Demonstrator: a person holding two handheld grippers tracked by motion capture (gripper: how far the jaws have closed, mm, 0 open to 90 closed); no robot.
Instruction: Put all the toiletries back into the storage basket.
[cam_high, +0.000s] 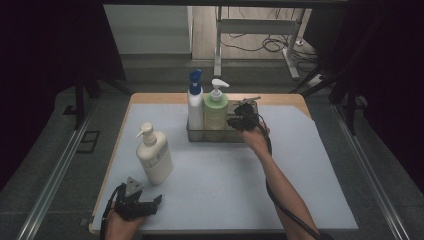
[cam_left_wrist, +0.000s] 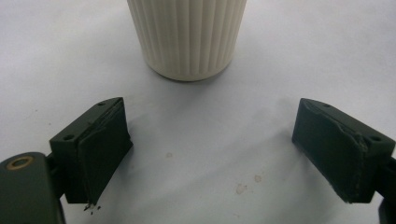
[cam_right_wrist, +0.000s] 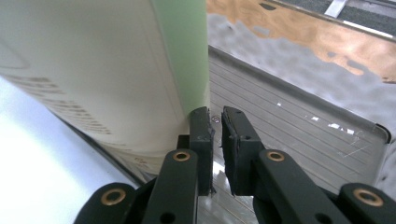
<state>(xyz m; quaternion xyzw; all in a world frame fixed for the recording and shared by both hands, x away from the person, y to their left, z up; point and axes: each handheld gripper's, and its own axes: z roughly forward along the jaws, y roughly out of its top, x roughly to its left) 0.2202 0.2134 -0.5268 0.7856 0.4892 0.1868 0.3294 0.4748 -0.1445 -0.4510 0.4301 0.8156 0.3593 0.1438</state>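
Label print on the green pump bottle (cam_right_wrist: 93, 93) is blurred; no text, brand or number legible.

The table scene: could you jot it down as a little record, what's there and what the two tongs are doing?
Tray: metal tray at the table's far side
In tray: blue-capped bottle, green pump bottle
On mat: cream pump bottle, upright, outside the tray
Left tongs: wide open, nothing between them, facing the cream bottle's base
Right tongs: beside the green bottle in the tray, narrow gap, nothing gripped
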